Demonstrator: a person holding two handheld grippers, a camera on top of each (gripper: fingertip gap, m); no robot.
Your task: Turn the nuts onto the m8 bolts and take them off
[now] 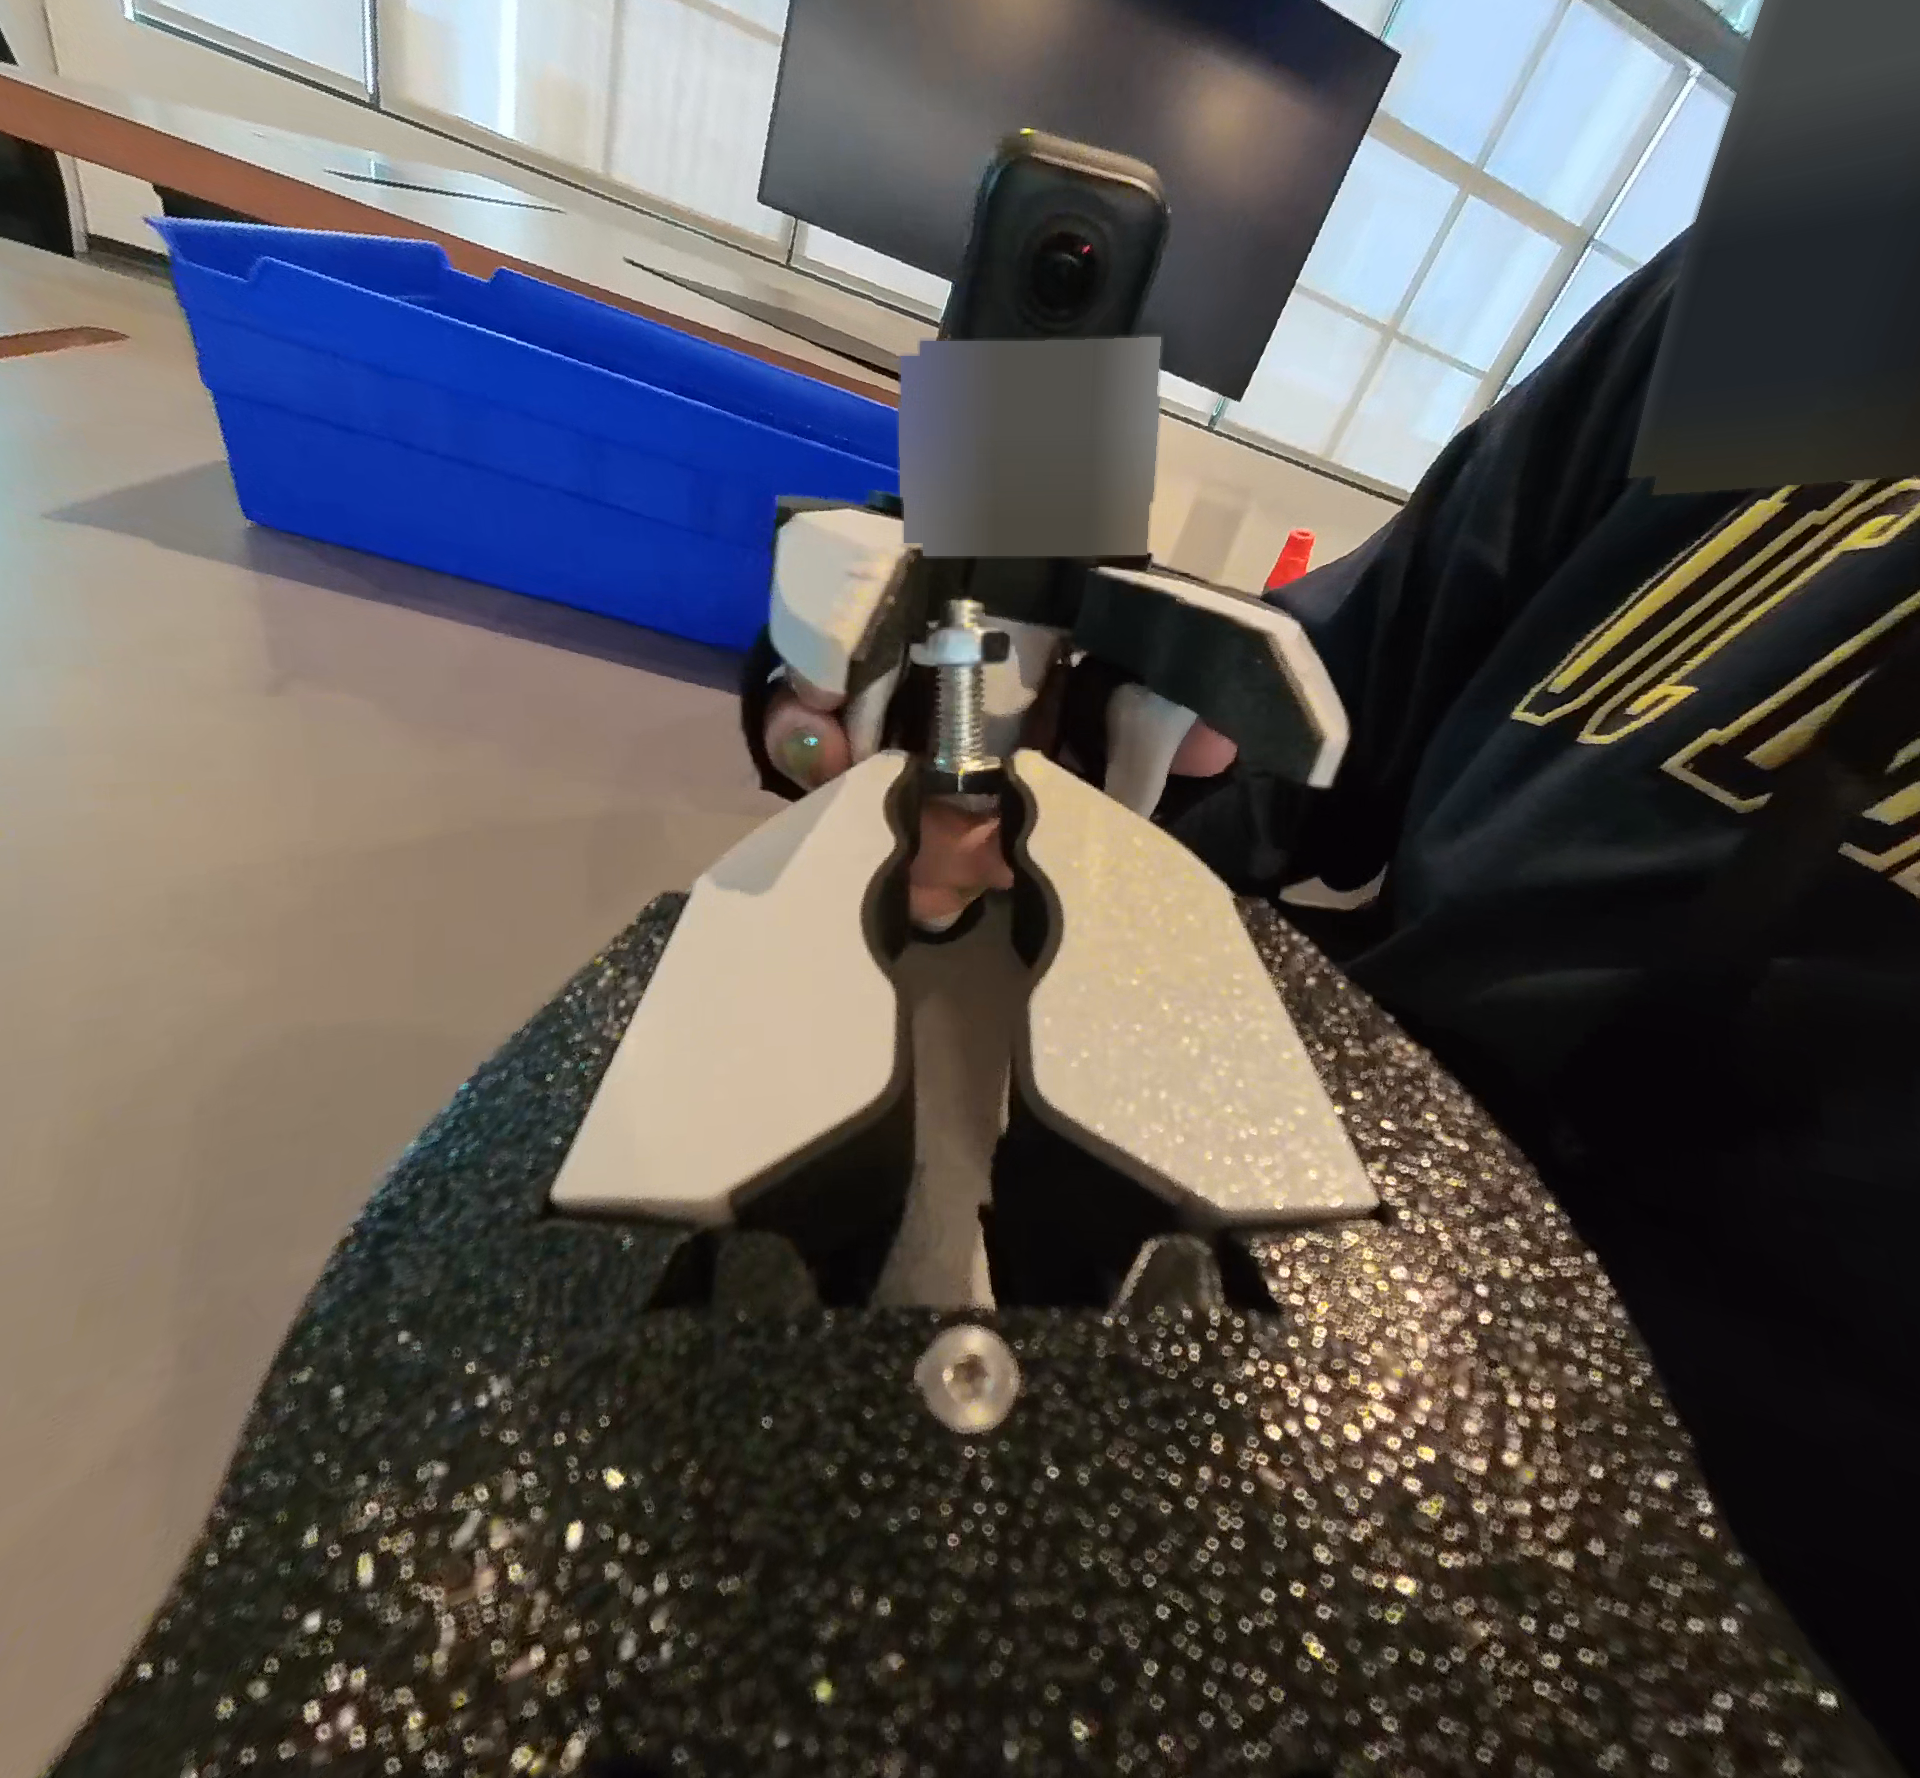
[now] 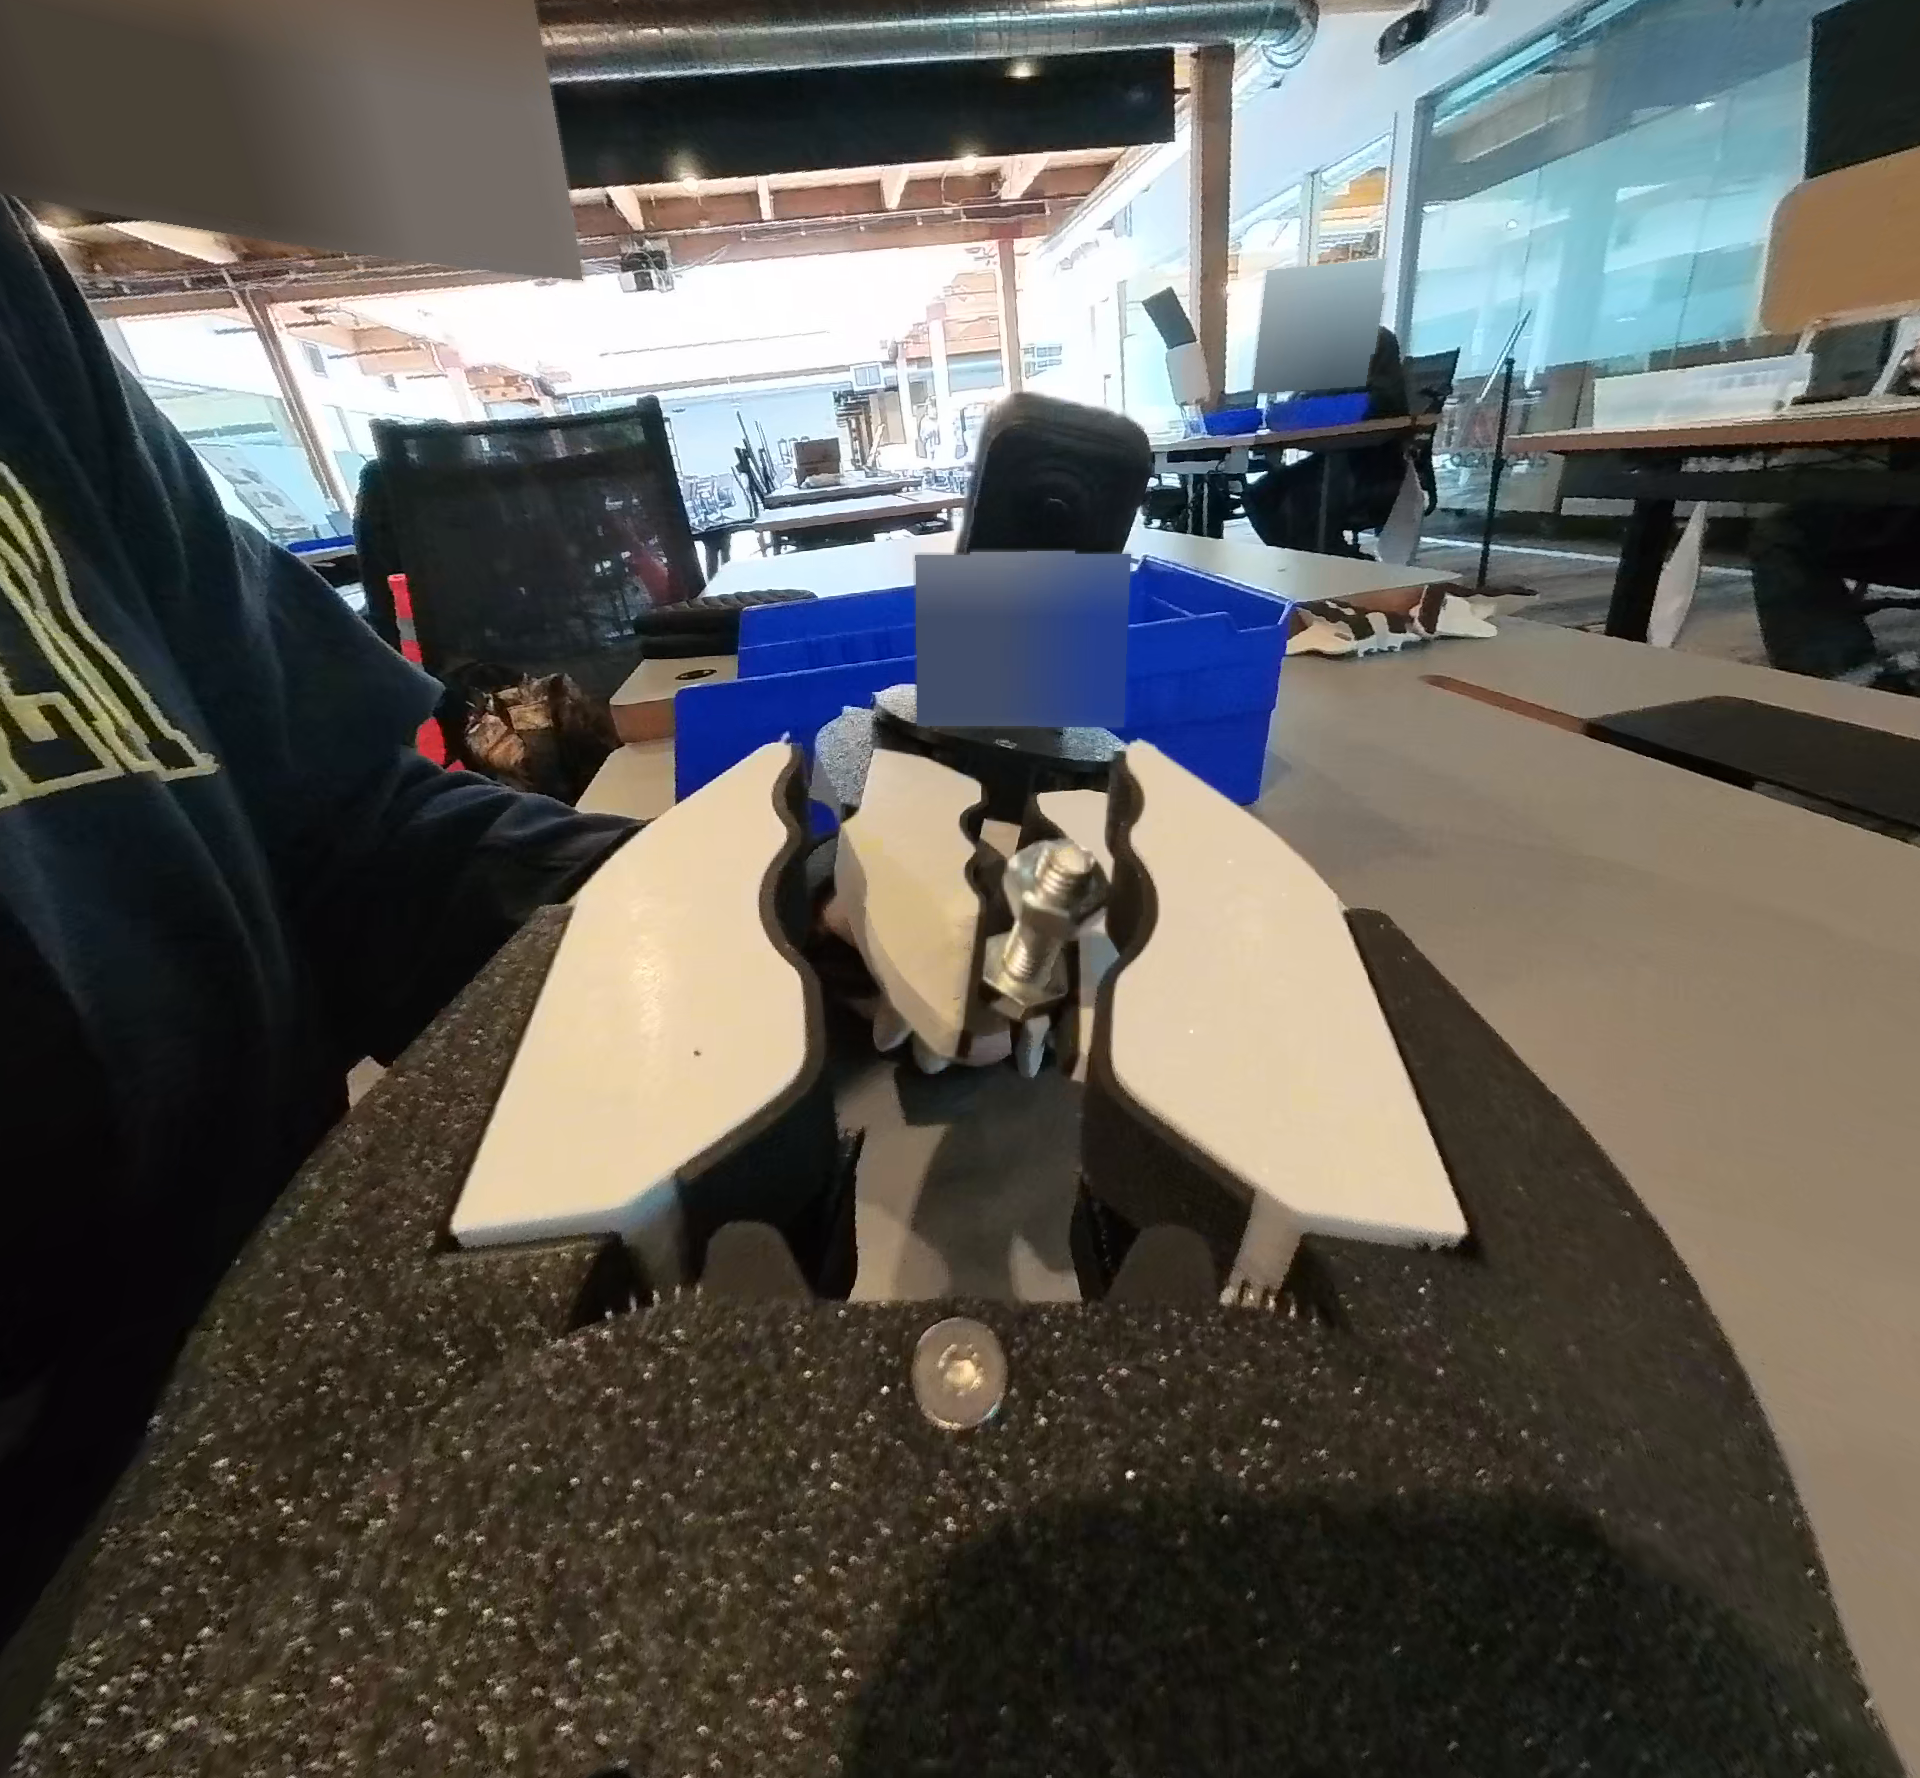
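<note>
Left claw pinches threaded steel bolt's hexagonal head.

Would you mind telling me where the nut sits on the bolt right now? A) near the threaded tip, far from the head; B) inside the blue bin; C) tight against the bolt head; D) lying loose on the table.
A: the nut sits near the bolt's threaded tip, with bare thread between it and the head clamped in the left gripper.

Silver hardware, blue bin, grey table
Silver bolt and nut; white, black-lined fingers; blue bin; grey table; navy sleeve, yellow lettering
</note>
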